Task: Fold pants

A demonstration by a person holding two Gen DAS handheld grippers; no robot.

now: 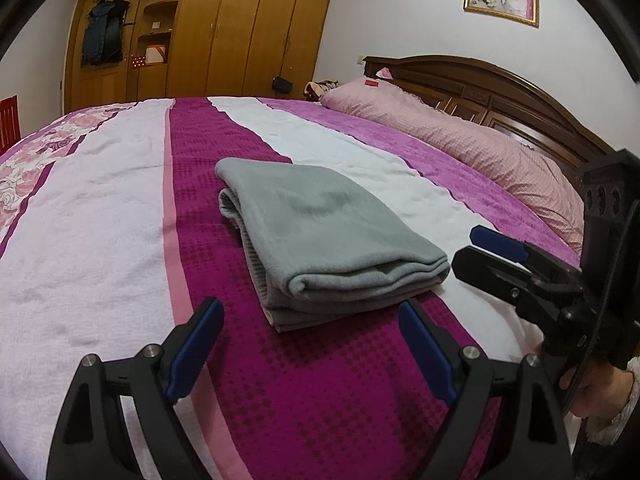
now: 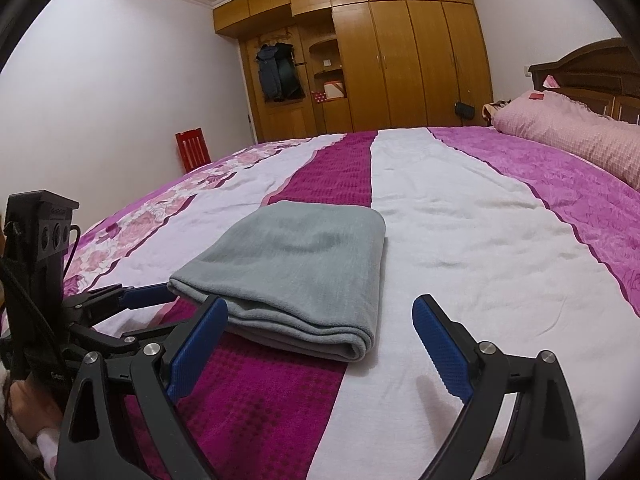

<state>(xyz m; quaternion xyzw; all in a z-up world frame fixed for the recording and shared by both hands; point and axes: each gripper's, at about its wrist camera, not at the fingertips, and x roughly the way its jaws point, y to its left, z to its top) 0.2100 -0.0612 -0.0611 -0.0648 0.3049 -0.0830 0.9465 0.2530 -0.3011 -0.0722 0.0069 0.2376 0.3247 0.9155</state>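
1. Left wrist view: the grey pants (image 1: 320, 236) lie on the bedspread (image 1: 100, 220) as a compact folded stack, mostly on its dark magenta stripe, with layered edges facing the camera. The left gripper (image 1: 310, 344) sits low just in front of the stack, jaws spread wide and holding nothing. This placement suggests the folding is finished, or nearly so. The right gripper (image 1: 484, 248) comes in from the right, its tip just beside the stack's near right corner; from this angle I cannot tell how its jaws stand.

2. Same view, room to move: flat bedspread stretches well clear to the left and beyond the stack. A long pink pillow (image 1: 460, 140) and the wooden headboard (image 1: 500, 92) lie far to the right, well apart.

3. Right wrist view: the right gripper (image 2: 320, 340) is spread wide and empty, just before the rounded fold at the pants' (image 2: 296, 272) near edge. The left gripper (image 2: 136, 296) is just beside the stack's near left corner.

4. Same view, room to move: white bedspread (image 2: 460, 248) is open on the right, and a wardrobe (image 2: 392, 64) stands distant.
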